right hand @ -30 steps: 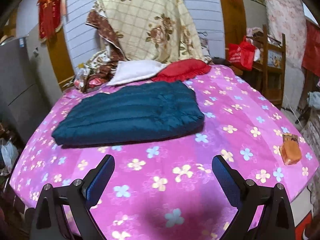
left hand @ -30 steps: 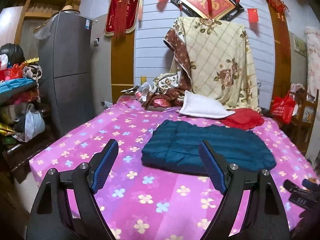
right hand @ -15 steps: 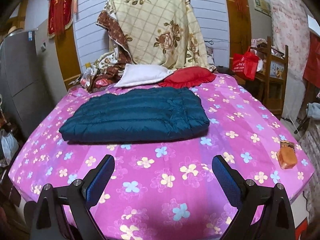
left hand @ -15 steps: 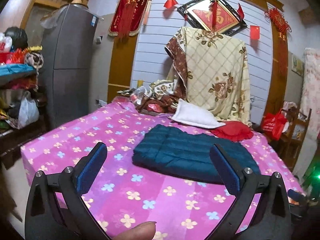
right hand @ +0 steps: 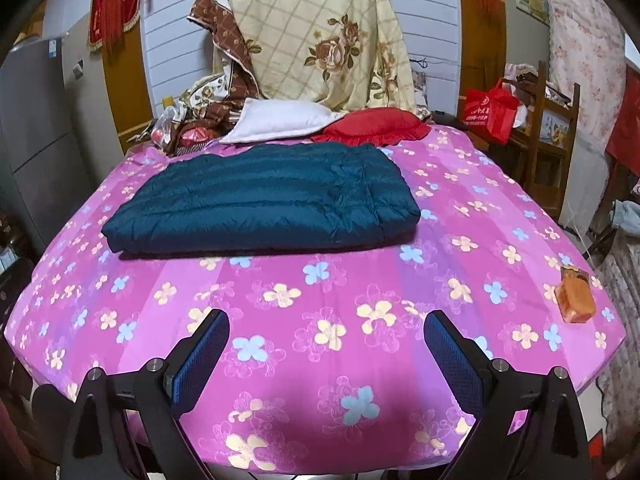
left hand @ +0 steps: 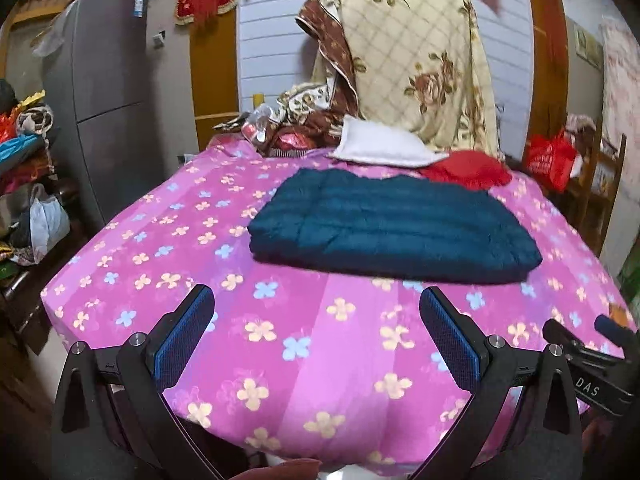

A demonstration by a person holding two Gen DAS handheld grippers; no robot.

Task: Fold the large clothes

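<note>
A dark teal quilted jacket (left hand: 384,228) (right hand: 264,196) lies folded into a flat rectangle in the middle of a bed with a pink flowered sheet (left hand: 320,352) (right hand: 320,320). My left gripper (left hand: 316,300) hangs over the bed's near edge, well short of the jacket, its blue pads (left hand: 182,334) wide open with nothing between them. My right gripper (right hand: 326,322) is likewise open and empty above the near part of the sheet, apart from the jacket. The right gripper's body shows at the lower right of the left wrist view.
A white pillow (right hand: 280,120) and a red cushion (right hand: 372,126) lie behind the jacket, under a draped floral blanket (right hand: 316,40). An orange block (right hand: 576,298) sits near the bed's right edge. A grey fridge (left hand: 112,92) stands left, wooden chairs with a red bag (right hand: 494,108) right.
The left gripper's jaws widened, and its view rose, then dipped toward the bed's near edge. The right gripper pulled back slightly. The jacket has not moved.
</note>
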